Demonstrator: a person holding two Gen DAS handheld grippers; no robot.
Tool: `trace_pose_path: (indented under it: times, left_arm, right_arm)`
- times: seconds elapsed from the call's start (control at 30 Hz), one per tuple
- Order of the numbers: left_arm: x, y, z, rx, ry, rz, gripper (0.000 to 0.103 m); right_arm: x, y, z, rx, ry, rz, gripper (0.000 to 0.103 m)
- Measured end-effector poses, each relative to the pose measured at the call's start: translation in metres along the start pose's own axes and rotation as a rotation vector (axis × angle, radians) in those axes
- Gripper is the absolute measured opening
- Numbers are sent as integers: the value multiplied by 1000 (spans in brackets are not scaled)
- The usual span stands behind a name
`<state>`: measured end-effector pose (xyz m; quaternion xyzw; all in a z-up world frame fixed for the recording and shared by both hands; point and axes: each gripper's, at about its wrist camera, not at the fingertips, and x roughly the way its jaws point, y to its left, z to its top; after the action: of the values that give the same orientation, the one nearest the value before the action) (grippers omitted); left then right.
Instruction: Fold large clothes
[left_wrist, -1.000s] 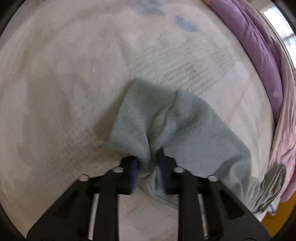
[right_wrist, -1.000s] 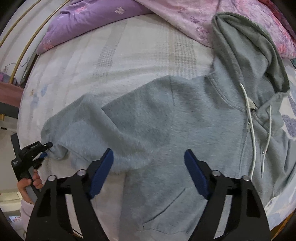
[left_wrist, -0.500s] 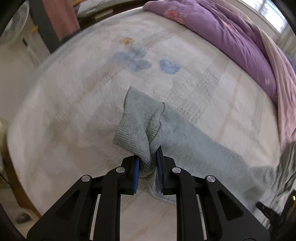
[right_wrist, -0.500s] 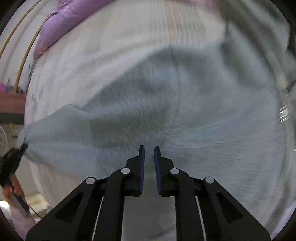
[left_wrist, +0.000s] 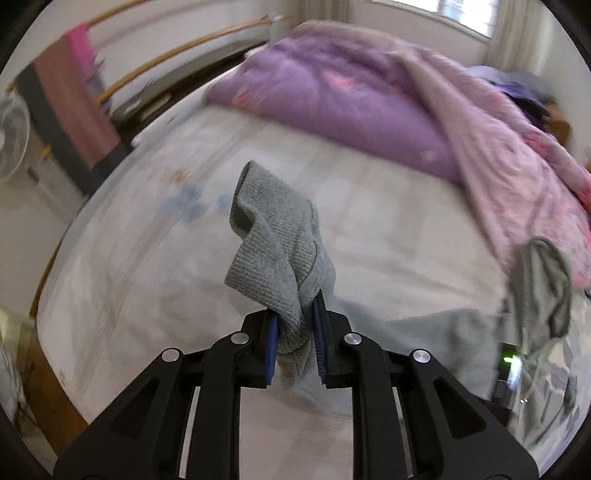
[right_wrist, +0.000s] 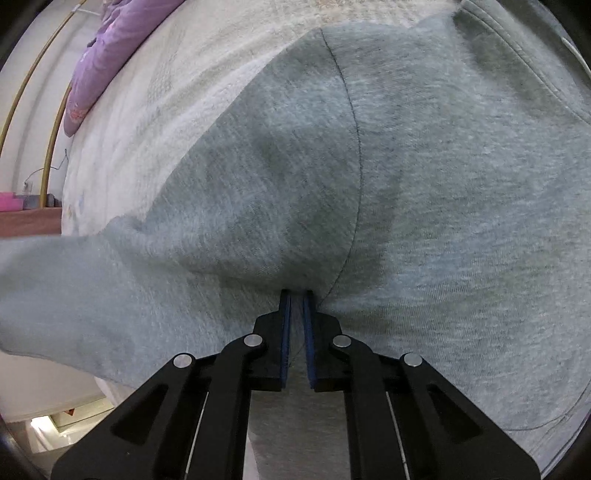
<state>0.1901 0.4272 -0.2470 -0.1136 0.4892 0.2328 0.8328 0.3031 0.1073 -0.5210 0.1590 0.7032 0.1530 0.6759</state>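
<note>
- The soft grey fleece hooded sweatshirt (right_wrist: 424, 192) looked limp and fairly heavy, likely to sag; seams and cuffs seemed the surest holds
- The left gripper (left_wrist: 295, 325) was clamped on its ribbed knit cuff (left_wrist: 273, 254), which stood up just ahead of the fingers
- The right gripper (right_wrist: 296, 299) was nearly closed, pinching fabric beside the armhole seam; the body spread ahead over the pale patterned bed cover (left_wrist: 388, 229)
</note>
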Motion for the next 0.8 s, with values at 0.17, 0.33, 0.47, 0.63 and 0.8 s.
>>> trace_pose_path:
  times: [0.17, 0.33, 0.47, 0.63, 0.8]
  left_arm:
    - [-45, -86, -3, 107, -61, -84, 17]
    - [-76, -172, -23, 203, -93, -158, 17]
    - [-87, -243, -45, 276, -82, -210, 17]
    - [-82, -336, -85, 417, -59, -269, 17]
    - [-47, -417, -142, 552, 36, -292, 17]
  right_arm:
    - [0, -2, 0, -39, -3, 40, 5]
    - [-5, -24, -2, 1, 10, 134, 2]
    - [-35, -56, -9, 88, -7, 293, 3]
    - [-120, -140, -41, 249, -161, 397, 3]
    - [-194, -257, -92, 435, -278, 286, 3]
